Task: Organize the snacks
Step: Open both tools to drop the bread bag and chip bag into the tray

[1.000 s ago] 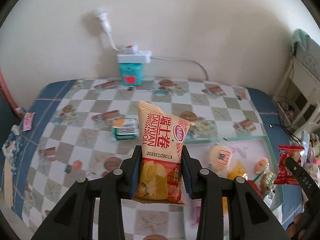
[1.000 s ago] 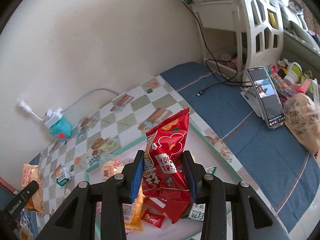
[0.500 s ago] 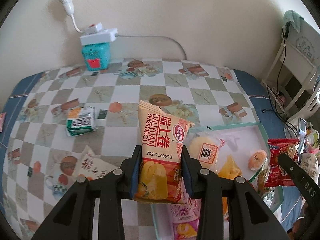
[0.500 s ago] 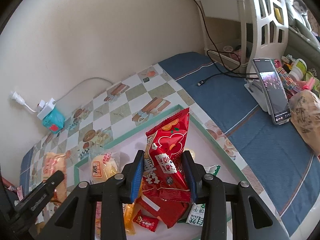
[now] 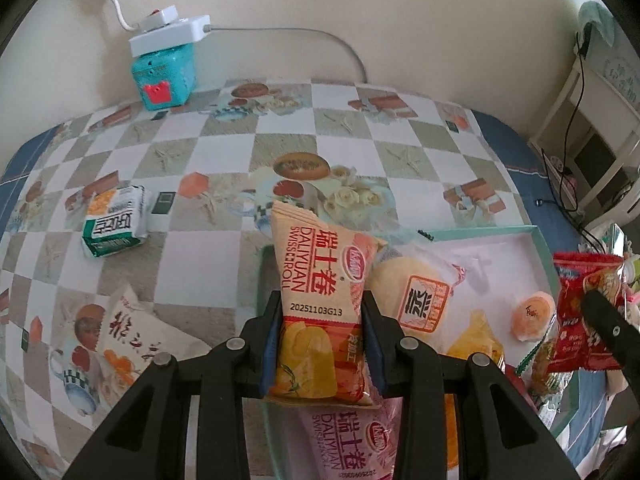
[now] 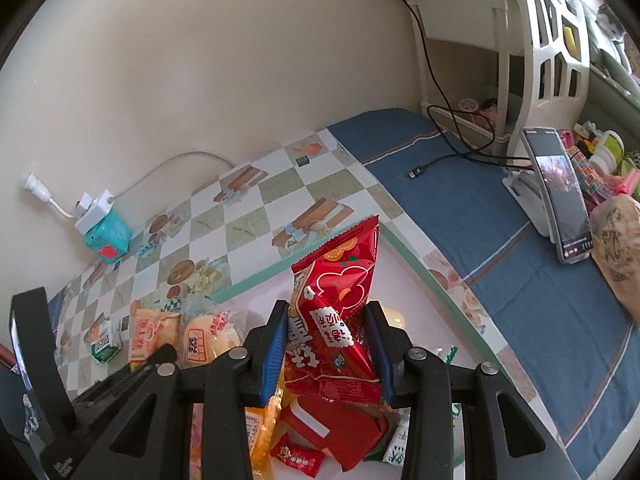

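From my left wrist camera, the lower part of a pink Swiss roll packet is cut off at the frame's bottom, behind the gripper. The checkered tablecloth runs to a cream wall, where a teal box sits upper left. My left gripper tilts downward, clamped on an orange Swiss roll packet at centre, over the left edge of the green-rimmed tray.

From the right wrist camera, snacks under the gripper are partly hidden. A phone stands at right on blue cloth. My right gripper angles down, pinching a red snack packet over the tray.
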